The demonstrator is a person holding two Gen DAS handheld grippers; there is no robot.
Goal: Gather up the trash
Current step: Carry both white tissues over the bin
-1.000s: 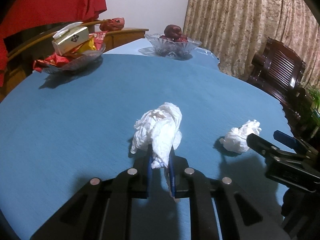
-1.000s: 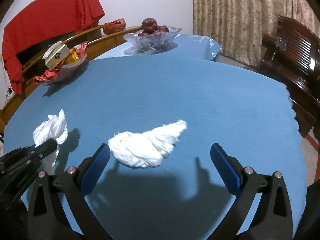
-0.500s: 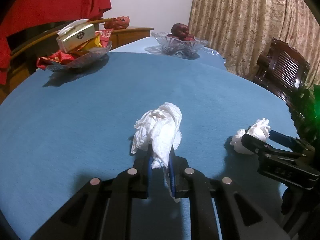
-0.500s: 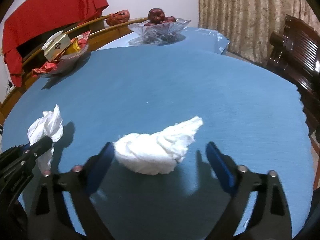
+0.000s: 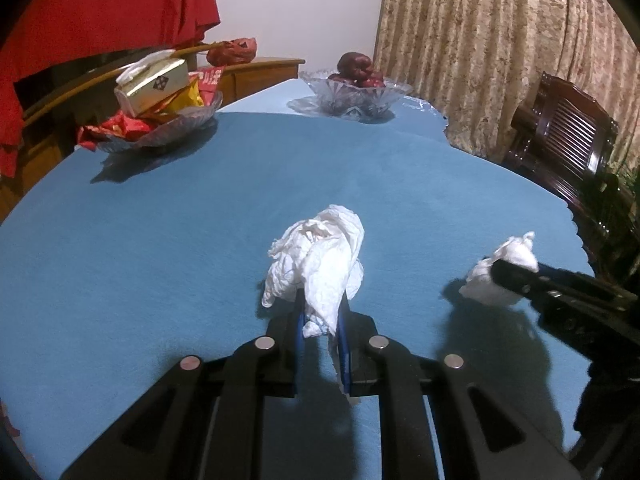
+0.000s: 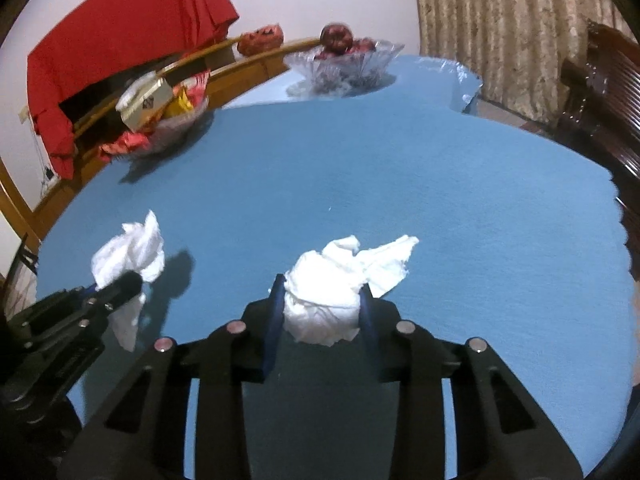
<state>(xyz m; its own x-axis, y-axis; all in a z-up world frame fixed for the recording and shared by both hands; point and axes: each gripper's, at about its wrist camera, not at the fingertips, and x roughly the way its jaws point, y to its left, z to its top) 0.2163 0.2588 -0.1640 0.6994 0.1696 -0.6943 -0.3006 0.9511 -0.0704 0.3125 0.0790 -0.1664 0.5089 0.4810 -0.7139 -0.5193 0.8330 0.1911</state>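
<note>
My left gripper (image 5: 320,312) is shut on a crumpled white tissue (image 5: 320,256) and holds it just above the blue table (image 5: 160,248); this tissue also shows at the left of the right wrist view (image 6: 132,256). My right gripper (image 6: 320,300) is shut on a second crumpled white tissue (image 6: 332,288), squeezed between its blue pads (image 6: 274,320). In the left wrist view the right gripper's finger (image 5: 560,284) crosses in front of that second tissue (image 5: 500,276) at the right.
A glass dish of snack packets and a tissue box (image 5: 160,100) stands at the back left. A glass bowl of red fruit (image 5: 356,88) stands at the back. A dark wooden chair (image 5: 568,148) stands off the table's right edge, before curtains.
My right gripper moved forward over the second tissue and closed on it, bunching it up. My left gripper kept its hold on the first tissue.
</note>
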